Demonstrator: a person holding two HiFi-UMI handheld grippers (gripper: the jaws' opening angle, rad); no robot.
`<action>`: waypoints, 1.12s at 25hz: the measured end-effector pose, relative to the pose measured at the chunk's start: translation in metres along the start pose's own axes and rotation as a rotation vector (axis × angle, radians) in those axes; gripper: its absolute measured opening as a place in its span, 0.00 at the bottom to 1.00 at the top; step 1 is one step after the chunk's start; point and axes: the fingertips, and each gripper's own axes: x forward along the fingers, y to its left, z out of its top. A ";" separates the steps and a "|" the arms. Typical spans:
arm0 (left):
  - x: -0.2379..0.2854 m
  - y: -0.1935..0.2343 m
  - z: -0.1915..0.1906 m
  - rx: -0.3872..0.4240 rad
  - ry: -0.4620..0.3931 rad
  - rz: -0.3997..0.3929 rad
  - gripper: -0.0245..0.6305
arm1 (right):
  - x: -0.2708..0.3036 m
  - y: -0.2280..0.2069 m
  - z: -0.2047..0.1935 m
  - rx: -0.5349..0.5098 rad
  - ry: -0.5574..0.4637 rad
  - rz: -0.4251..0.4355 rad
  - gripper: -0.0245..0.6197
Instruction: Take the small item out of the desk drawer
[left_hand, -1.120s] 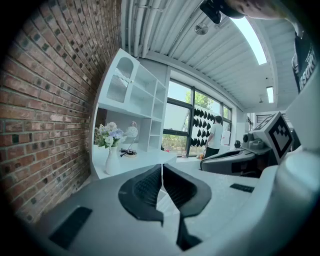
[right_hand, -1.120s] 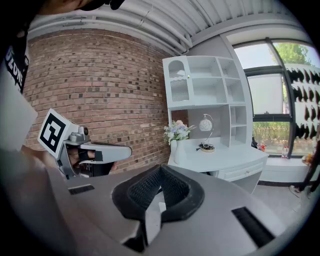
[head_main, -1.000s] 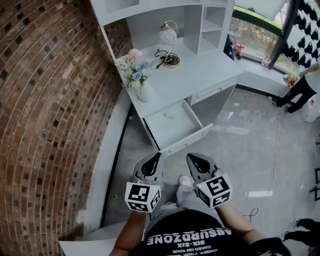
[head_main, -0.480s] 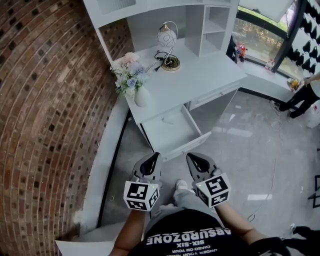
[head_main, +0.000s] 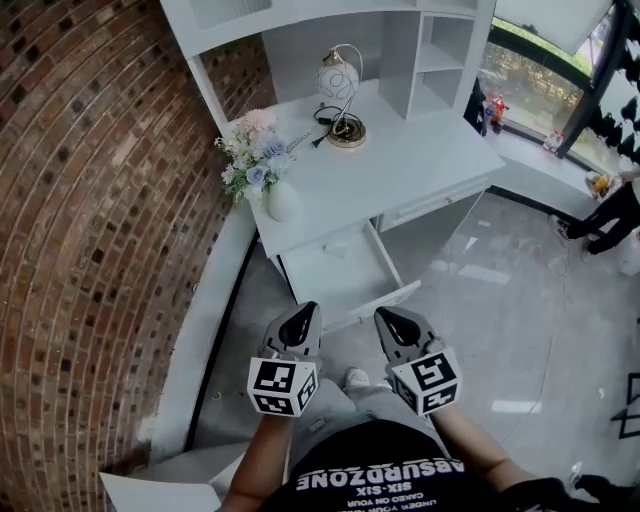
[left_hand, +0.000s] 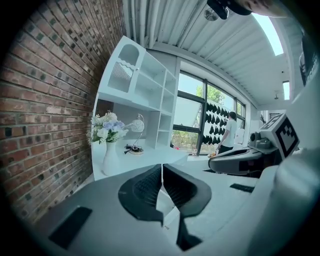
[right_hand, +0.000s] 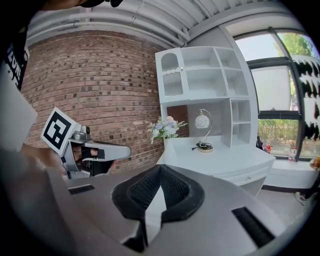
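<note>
The white desk (head_main: 420, 165) stands against the brick wall, with its left drawer (head_main: 345, 285) pulled open toward me. A small pale item (head_main: 335, 250) lies near the drawer's back; its shape is too small to tell. My left gripper (head_main: 300, 324) and right gripper (head_main: 398, 324) hang side by side just short of the drawer's front, above the floor. Both are shut and hold nothing. In the left gripper view the left gripper (left_hand: 161, 167) has its pads pressed together. The right gripper (right_hand: 159, 169) points at the desk (right_hand: 220, 157).
A vase of flowers (head_main: 262, 170) and a round lamp (head_main: 340, 85) stand on the desk, under white shelves (head_main: 430, 60). A second drawer (head_main: 435, 200) at the right is closed. The brick wall (head_main: 90, 200) runs along the left. A person (head_main: 610, 205) bends over by the window.
The desk and open drawer have slid lower in the head view. Both grippers stay shut, side by side, in about the same place in the picture.
</note>
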 end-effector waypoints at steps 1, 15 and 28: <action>0.002 0.000 0.000 0.001 0.003 0.001 0.06 | 0.001 -0.003 -0.001 0.003 0.002 0.001 0.03; 0.047 0.025 -0.010 0.021 0.091 -0.018 0.06 | 0.037 -0.030 -0.011 0.061 0.044 -0.010 0.04; 0.114 0.040 -0.010 0.146 0.198 -0.127 0.06 | 0.084 -0.075 0.001 0.106 0.068 -0.050 0.03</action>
